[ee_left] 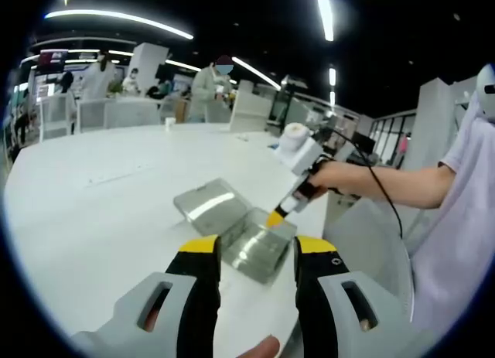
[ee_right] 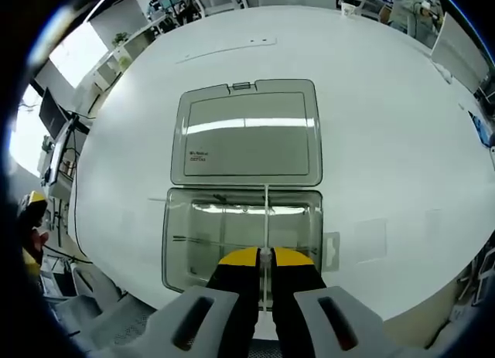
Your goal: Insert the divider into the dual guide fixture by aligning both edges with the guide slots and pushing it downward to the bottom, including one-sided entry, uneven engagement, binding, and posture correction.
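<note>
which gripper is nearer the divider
Right. The right gripper is shut on the divider standing in the clear box; the left gripper hangs open, apart from it.

Counter [ee_right: 387, 126] lies bare around the open box [ee_right: 244, 234]; its flat lid [ee_right: 247, 134] blocks approach from beyond.

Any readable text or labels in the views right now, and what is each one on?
None can be read.
Small dark print on the open lid of the clear box: too small and blurred to read.
Distant screens in the left gripper view: nothing legible.
</note>
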The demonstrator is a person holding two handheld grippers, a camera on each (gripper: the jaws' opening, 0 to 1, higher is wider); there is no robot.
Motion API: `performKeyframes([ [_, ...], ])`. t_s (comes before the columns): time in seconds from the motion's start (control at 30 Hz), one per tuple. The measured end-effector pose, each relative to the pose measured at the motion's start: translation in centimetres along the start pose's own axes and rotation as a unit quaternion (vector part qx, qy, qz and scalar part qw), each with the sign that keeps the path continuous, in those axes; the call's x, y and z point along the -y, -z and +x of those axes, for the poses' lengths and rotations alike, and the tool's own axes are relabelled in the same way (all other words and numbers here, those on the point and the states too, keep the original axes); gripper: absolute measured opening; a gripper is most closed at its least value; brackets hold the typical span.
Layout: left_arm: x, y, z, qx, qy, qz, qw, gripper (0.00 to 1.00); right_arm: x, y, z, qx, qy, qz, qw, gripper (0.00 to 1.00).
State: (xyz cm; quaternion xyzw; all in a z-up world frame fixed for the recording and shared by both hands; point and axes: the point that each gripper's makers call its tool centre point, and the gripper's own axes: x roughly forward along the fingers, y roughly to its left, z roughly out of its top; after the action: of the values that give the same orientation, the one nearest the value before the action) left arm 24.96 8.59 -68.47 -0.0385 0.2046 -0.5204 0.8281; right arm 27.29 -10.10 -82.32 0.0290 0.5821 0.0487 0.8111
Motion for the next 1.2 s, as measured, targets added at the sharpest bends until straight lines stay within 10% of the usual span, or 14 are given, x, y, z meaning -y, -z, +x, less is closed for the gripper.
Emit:
performKeyframes([
  [1.2,0.8,-0.5,-0.9,0.004,0.0,0.009,1.0,0.35,0.0,0.1,0.2,-0.011,0.0,0.02,0.9997,0.0],
])
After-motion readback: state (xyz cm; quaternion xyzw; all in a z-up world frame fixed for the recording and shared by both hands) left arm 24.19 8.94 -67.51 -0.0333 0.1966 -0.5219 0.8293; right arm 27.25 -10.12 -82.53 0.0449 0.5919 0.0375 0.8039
